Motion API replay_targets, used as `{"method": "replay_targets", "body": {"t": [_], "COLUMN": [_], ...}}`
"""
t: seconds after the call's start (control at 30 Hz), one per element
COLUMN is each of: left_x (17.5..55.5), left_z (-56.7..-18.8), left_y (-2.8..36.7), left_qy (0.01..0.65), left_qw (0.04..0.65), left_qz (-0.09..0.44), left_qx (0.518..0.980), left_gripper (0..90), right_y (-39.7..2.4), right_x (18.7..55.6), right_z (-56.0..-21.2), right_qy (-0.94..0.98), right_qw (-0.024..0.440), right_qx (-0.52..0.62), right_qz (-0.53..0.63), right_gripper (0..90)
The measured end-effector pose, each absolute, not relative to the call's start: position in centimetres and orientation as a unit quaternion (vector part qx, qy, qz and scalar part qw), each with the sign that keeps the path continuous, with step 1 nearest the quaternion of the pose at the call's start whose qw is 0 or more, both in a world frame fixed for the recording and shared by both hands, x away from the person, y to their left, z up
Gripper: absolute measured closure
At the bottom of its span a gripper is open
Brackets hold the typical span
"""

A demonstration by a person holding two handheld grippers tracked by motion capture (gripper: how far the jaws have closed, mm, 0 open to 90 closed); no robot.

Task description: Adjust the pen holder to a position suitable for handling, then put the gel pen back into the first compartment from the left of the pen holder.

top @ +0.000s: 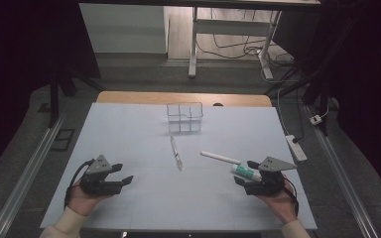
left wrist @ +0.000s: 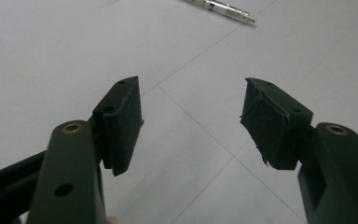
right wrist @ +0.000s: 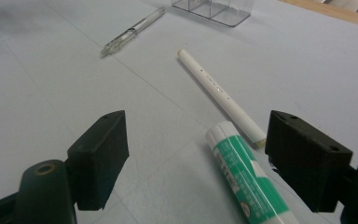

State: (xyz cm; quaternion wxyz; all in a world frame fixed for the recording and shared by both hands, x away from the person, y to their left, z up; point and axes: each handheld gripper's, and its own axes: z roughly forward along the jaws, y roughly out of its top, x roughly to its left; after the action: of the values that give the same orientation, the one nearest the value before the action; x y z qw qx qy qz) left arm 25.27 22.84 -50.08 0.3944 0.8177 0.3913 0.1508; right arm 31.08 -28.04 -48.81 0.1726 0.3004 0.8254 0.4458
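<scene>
Right gripper: jaws held wide, nothing clamped; the glue stick is seen lying between them on the table.
Left gripper: jaws spread apart, empty, over bare white table.
Glue stick: judged light, rigid and smooth; likely to roll, so best taken across its mid-body.
White pen: just beside the stick's far end.
Clear pen: farther off.
Clear organiser: at the far side.
</scene>
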Motion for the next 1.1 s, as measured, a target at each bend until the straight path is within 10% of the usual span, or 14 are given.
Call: {"method": "replay_targets", "body": {"t": [1.1], "left_x": [24.4], "left_z": [-50.9], "left_y": [22.7], "left_qy": [0.391], "left_qw": [0.388], "left_qz": [0.153], "left_qx": [0.821], "left_gripper": [35.9], "right_y": [-18.9], "right_x": [33.8], "right_z": [-46.8], "right_qy": [0.85], "right_qw": [0.123], "right_qx": [0.283], "right_qz": [0.427], "right_gripper": [23.9]}}
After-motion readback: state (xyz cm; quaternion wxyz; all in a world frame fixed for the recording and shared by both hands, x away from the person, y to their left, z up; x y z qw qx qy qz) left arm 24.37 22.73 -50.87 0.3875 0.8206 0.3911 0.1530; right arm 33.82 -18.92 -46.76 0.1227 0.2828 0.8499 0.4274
